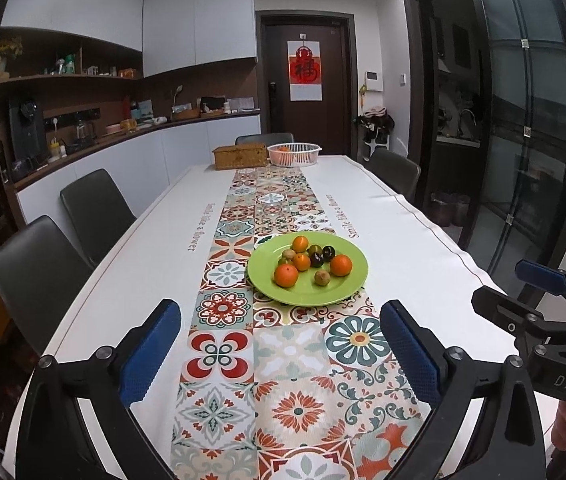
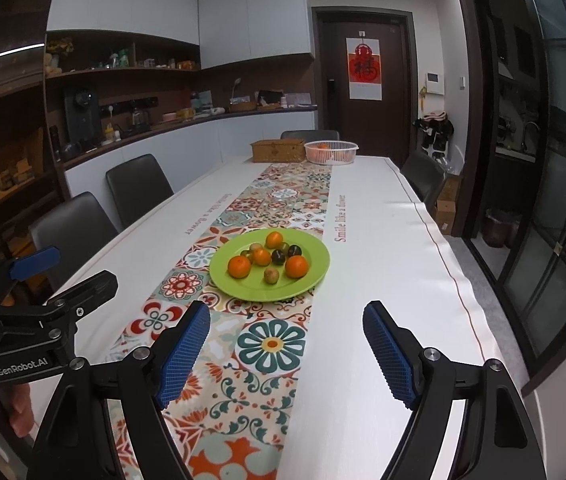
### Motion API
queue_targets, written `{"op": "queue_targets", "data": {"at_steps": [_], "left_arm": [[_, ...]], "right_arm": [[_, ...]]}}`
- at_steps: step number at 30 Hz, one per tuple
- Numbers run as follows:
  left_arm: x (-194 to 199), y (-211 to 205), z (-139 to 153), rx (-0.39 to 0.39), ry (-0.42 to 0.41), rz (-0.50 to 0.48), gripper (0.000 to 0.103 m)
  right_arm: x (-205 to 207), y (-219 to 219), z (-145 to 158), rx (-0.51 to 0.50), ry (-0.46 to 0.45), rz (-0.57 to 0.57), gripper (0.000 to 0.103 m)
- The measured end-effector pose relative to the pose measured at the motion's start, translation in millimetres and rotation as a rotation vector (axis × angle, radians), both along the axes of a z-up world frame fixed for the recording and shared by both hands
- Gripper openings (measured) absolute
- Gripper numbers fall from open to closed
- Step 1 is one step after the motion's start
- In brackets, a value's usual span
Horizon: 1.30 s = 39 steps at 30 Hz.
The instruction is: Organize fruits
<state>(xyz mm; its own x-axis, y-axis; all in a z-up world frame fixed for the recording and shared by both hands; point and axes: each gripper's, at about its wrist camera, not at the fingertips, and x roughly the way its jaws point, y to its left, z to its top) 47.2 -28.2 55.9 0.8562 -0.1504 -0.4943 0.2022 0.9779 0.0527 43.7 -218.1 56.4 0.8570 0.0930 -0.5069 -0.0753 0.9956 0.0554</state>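
Plate (image 1: 307, 296) of fruit centred, cardboard box (image 2: 445, 210) right view only

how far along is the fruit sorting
Barely started. The white basket at the far end already holds something orange. Nothing is in hand: the left gripper and right gripper are both open and empty. Left: the oranges and small dark fruits on the green plate.

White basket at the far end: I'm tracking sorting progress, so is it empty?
No: in the right wrist view the white basket already holds at least one orange fruit, visible above its rim.
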Motion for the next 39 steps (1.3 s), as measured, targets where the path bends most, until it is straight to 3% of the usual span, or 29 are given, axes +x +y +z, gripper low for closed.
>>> {"op": "queue_targets", "data": {"at_steps": [13,39], "left_arm": [[-24.3,0.8,10.9,0.012,-0.025,0.002,0.103],[-33.1,-0.7,10.4,0.02,-0.018,0.001,0.103]], "right_arm": [[-22.0,2.4,3.4,0.018,-0.012,0.009,0.08],[-32.1,2.1,2.5,0.011,-0.017,0.005,0.08]]}}
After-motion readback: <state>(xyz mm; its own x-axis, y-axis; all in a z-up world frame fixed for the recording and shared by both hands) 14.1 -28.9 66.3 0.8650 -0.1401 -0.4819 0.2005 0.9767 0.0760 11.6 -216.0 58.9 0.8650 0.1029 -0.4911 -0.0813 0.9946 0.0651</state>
